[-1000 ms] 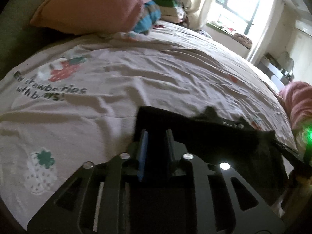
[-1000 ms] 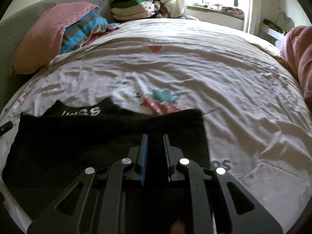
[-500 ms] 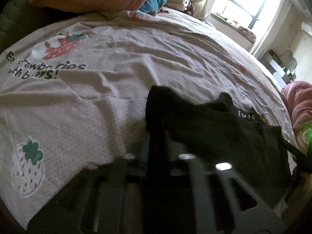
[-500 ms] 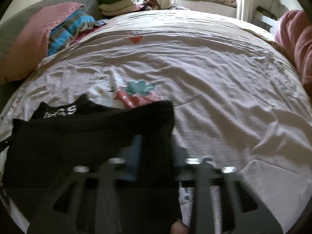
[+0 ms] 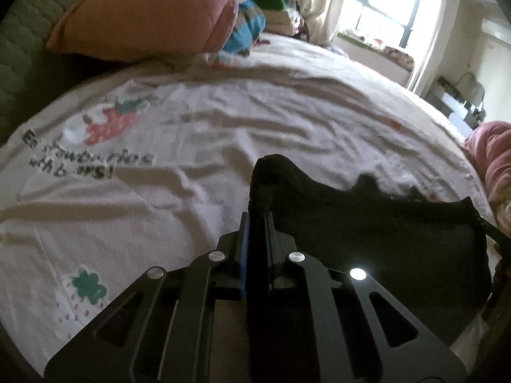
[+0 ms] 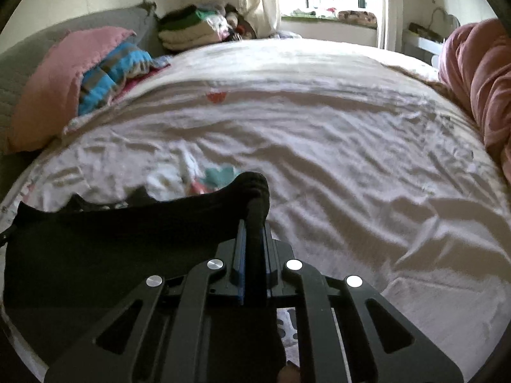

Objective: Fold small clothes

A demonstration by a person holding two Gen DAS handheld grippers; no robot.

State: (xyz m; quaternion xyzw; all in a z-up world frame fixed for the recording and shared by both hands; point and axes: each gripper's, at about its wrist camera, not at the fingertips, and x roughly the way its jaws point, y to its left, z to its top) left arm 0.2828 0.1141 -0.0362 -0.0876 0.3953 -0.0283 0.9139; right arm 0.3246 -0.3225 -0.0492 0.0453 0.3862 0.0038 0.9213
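Observation:
A small black garment hangs stretched between my two grippers above the bed. My left gripper is shut on the garment's left corner, which bunches up above the fingertips. My right gripper is shut on the garment's right corner, and the rest of the cloth spreads to the left in the right wrist view. The garment's far edge droops onto the sheet.
The bed has a pale sheet printed with strawberries and text. A pink pillow and striped blue cloth lie at the headboard, folded clothes behind them. A pink blanket lies at the right.
Both grippers have lifted the garment's near corners up off the sheet and tilted upward. The cloth now hangs taut between them, where it lay flat a second ago.

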